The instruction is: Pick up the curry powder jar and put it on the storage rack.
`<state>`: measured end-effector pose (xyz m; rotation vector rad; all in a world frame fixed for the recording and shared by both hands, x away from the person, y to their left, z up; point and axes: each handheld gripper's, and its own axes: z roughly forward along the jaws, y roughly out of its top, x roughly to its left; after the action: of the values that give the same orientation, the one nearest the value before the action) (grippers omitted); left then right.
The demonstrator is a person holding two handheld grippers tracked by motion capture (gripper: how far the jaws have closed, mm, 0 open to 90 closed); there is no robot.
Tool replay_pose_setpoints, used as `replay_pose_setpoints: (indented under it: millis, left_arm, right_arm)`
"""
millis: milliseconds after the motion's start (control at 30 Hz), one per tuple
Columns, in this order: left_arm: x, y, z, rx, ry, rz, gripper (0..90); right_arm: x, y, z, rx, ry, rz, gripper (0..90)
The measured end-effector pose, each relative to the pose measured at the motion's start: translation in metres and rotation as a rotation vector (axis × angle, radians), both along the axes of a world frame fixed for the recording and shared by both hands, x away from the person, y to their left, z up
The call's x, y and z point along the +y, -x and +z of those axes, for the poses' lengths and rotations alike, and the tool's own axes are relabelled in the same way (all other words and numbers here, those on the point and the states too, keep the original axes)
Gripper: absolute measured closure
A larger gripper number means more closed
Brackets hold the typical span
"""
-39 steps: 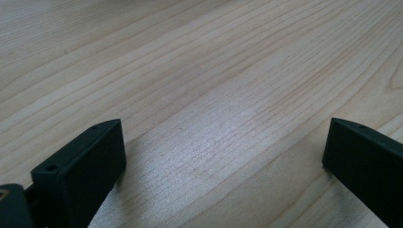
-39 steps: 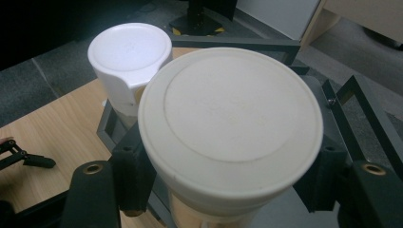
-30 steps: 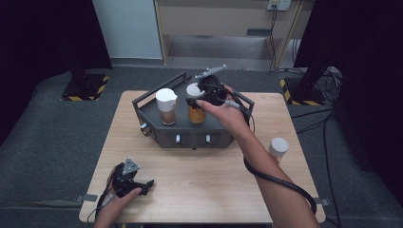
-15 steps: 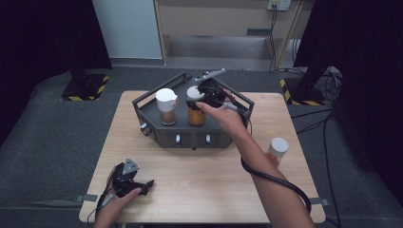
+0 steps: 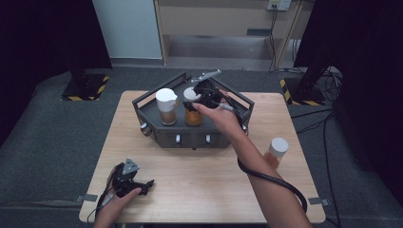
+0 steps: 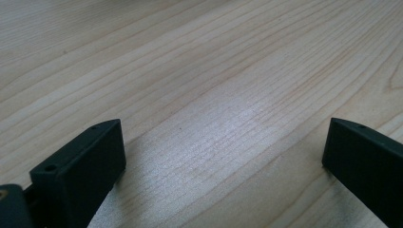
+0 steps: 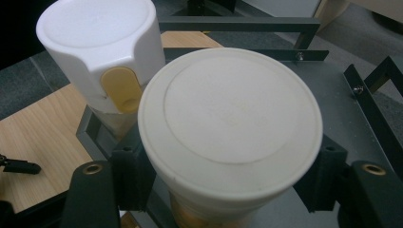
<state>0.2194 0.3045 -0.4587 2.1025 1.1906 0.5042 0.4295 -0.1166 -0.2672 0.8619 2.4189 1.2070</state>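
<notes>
A jar with a round white lid [image 7: 230, 118] and amber contents [image 5: 192, 116] stands in the dark metal rack [image 5: 190, 137]. My right gripper [image 7: 228, 183] is shut on it just below the lid, one pad on each side. In the high view the right gripper [image 5: 203, 97] reaches the jar from the right. A second jar with a white flip-top lid [image 7: 102, 47] stands beside it on the left [image 5: 166, 107]. My left gripper [image 5: 142, 185] rests on the table's near left, and its jaws [image 6: 223, 152] are open over bare wood.
A third white-lidded jar [image 5: 276, 151] stands on the table [image 5: 209, 185] to the right of my right forearm. The rack has raised rails [image 7: 237, 21] and knobs on its front. A cable [image 5: 271, 178] trails from the right gripper across the table.
</notes>
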Motion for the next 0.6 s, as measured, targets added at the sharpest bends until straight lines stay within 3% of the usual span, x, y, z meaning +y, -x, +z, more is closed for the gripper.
replay_pose_setpoints:
  millis: [600]
  left_arm:
    - [0.0,0.0001,-0.0001,0.0,0.0,0.0,0.0]
  right_arm:
    - [0.0024,0.0004,-0.0017,-0.001,0.002,0.002,32.2]
